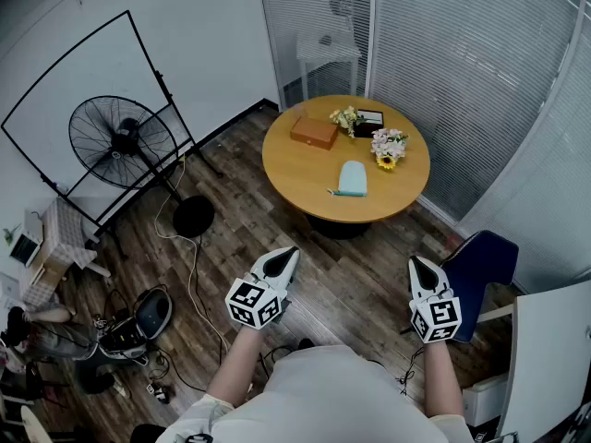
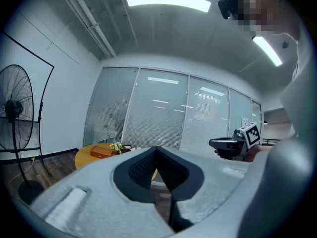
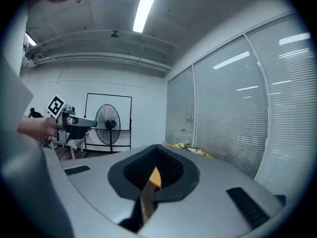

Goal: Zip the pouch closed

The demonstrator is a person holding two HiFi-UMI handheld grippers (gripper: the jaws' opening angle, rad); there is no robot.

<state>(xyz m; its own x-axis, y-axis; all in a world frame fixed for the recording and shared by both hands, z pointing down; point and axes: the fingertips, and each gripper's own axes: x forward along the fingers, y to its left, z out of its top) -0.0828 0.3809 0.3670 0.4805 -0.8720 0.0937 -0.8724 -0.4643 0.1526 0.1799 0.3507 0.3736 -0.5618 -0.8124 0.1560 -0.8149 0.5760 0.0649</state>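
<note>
Pouch (image 1: 352, 178), pale blue, lies flat on round wooden table (image 1: 286, 172), near the table's front edge; nothing touches it; both grippers well apart from it, held over the wood floor (image 1: 231, 238) in front of the person & aimed toward the table; left gripper (image 1: 288, 253): jaws closed tip to tip, nothing btwn them; right gripper (image 1: 417, 263): same, jaws pressed together, empty; also on the table, behind the pouch: brown box (image 1: 314, 132), two small bunches of flowers (image 1: 388, 146), a dark frame (image 1: 370, 118); standing fan (image 1: 122, 141) at left by the white wall; blue chair (image 1: 482, 264) just beside the right gripper.
</note>
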